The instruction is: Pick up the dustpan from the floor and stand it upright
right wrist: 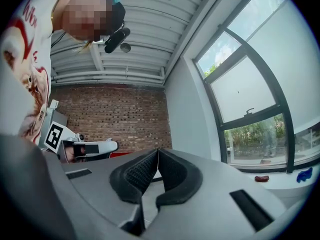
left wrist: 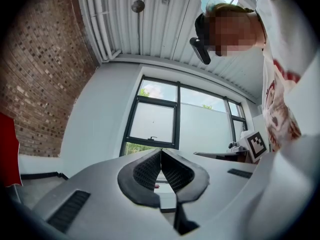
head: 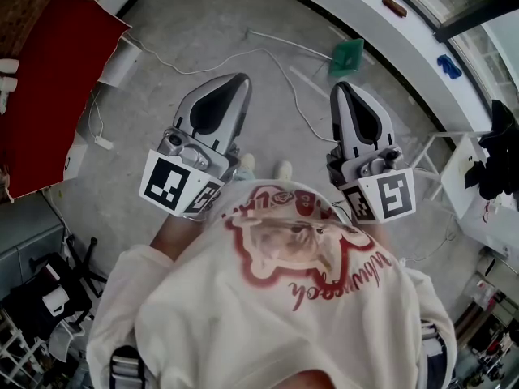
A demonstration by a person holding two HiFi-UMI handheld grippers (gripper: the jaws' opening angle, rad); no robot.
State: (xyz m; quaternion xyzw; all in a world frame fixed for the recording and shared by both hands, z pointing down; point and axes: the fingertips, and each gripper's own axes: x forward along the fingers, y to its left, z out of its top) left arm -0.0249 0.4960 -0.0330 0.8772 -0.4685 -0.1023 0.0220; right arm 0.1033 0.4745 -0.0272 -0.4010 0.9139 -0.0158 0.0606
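The green dustpan (head: 347,55) lay flat on the concrete floor (head: 186,23), well ahead of both hands and close to the curved white kerb below the windows. A thin white rod (head: 292,45) ran leftward from it and looked like its handle, though it was too small in the head view to be sure.

By the look of it, this was a light plastic piece: stiff enough to keep its shape, nothing fragile, easy for one hand. The trouble would likely be the handle, which is narrow and smooth and could roll or slide inside a pinch. The best hold was probably on that rod near where it meets the pan, so that the pan would hang below and swing upright. A pinch on the pan's thin edge seemed the poorer choice.

The left tongs (head: 239,79) were pressed together, with the ribbed pads meeting at the tips and nothing between them. They pointed roughly level at a window rather than down. The right tongs (head: 345,87) were likewise closed tight and empty, aimed towards the brick wall. Neither touched anything. Both were held out in front of the person's chest, well apart from the dustpan, and both would have to open before any grab.
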